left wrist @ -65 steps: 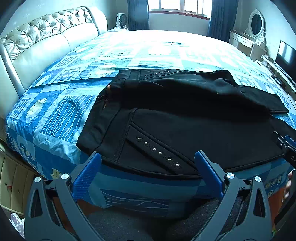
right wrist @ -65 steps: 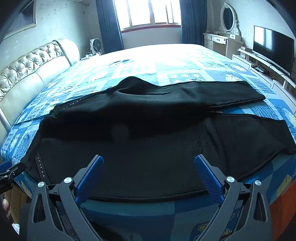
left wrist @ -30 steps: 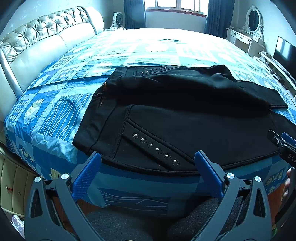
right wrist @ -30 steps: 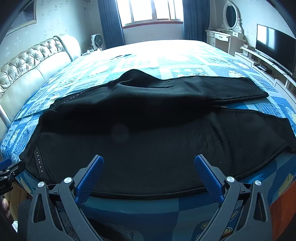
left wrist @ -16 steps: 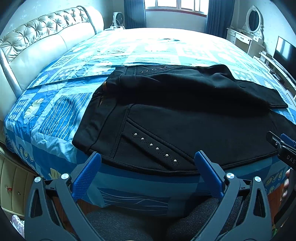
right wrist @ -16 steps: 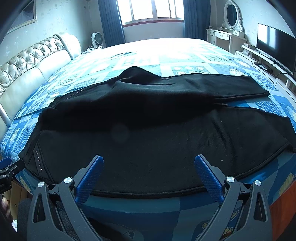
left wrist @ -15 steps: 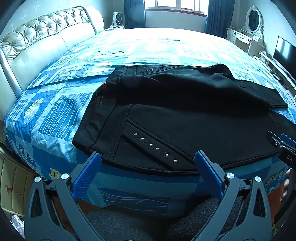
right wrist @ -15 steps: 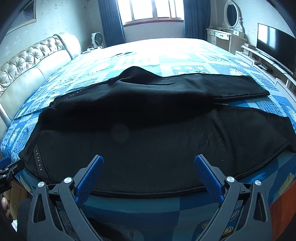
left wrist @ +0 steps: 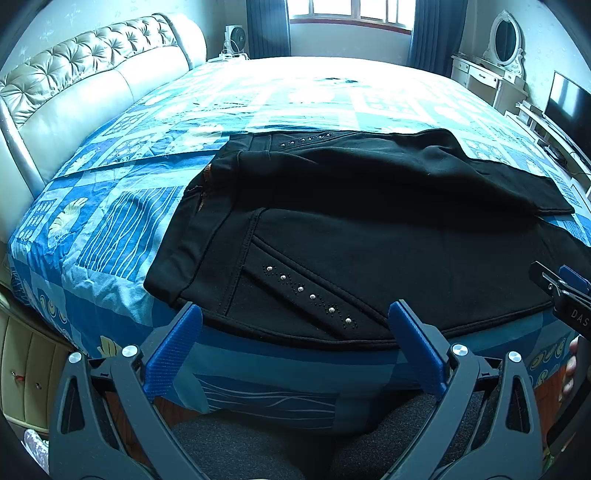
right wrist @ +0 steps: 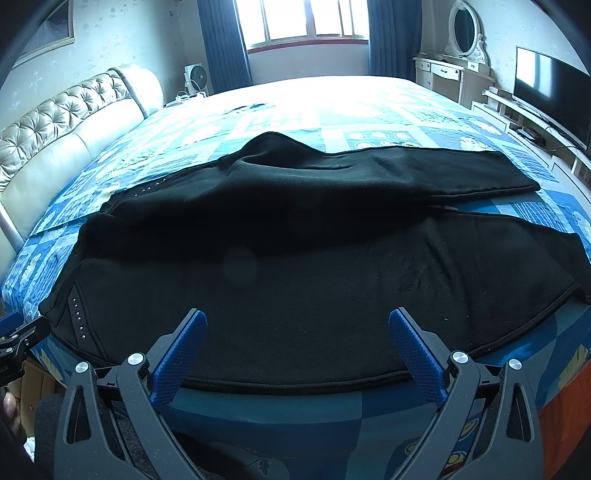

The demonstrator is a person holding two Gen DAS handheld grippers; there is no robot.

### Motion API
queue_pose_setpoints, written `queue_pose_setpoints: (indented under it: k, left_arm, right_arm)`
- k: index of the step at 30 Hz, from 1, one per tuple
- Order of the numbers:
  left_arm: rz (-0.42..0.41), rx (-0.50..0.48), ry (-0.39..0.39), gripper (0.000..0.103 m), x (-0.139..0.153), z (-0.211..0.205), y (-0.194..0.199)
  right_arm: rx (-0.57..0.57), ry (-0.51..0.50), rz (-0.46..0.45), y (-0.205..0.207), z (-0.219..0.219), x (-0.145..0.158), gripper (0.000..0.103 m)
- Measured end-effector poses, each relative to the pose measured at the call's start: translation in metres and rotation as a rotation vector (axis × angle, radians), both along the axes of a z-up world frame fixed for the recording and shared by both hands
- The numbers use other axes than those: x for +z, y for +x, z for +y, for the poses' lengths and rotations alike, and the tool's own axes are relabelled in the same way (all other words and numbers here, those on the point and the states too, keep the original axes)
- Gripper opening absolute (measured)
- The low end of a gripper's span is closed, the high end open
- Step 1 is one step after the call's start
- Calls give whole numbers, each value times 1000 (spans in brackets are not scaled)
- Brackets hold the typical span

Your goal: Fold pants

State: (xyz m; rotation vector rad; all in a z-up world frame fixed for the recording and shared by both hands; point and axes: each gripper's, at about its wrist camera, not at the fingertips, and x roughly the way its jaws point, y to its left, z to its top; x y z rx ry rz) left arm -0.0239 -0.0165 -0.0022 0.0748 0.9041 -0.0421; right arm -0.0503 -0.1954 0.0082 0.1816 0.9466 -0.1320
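Observation:
Black pants (left wrist: 369,229) with studded pocket trim lie spread across the blue patterned bed (left wrist: 110,229), waistband to the left, legs to the right. The far leg is bunched up over the near one (right wrist: 314,206). My left gripper (left wrist: 293,332) is open and empty, just short of the near hem by the studded pocket. My right gripper (right wrist: 295,339) is open and empty at the near edge of the near leg. The right gripper's side shows at the right edge of the left wrist view (left wrist: 561,291).
A padded cream headboard (left wrist: 74,85) runs along the left. A dresser with an oval mirror (right wrist: 461,62) and a TV (right wrist: 550,96) stand at the right. A window with blue curtains (right wrist: 303,22) is at the back. The bed's near edge drops off below the grippers.
Both grippers have edged slightly closer to the pants. The pants have not moved and both grippers stay open.

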Motion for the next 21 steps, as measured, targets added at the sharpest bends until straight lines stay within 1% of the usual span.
queue_pose_setpoints:
  k: [5, 8, 11, 12, 14, 16, 17, 19, 21]
  left_arm:
    - [-18, -12, -2, 101, 3, -2, -2]
    - [-36, -20, -5, 101, 8, -4, -4]
    - [-39, -23, -36, 101, 10, -2, -4]
    - [-32, -25, -56, 101, 10, 0, -3]
    - [-14, -28, -89, 101, 9, 3, 0]
    - [3, -30, -113, 101, 6, 6, 2]
    - [10, -35, -122, 101, 4, 7, 3]
    - [17, -41, -119, 101, 1, 11, 4]
    - [13, -33, -118, 101, -3, 15, 3]
  right_arm:
    - [18, 30, 7, 2, -3, 3, 98]
    - [55, 124, -2, 8, -17, 15, 98]
    - [122, 237, -55, 12, -47, 34, 98]
    - [150, 278, -74, 12, -64, 43, 98]
    - [178, 330, -112, 6, -103, 55, 98]
    - [144, 346, -155, -4, -158, 65, 98]
    - [114, 346, -162, -9, -187, 67, 98]
    - [7, 330, -167, -21, -256, 66, 98]
    - [-153, 311, -151, -33, -327, 59, 98]
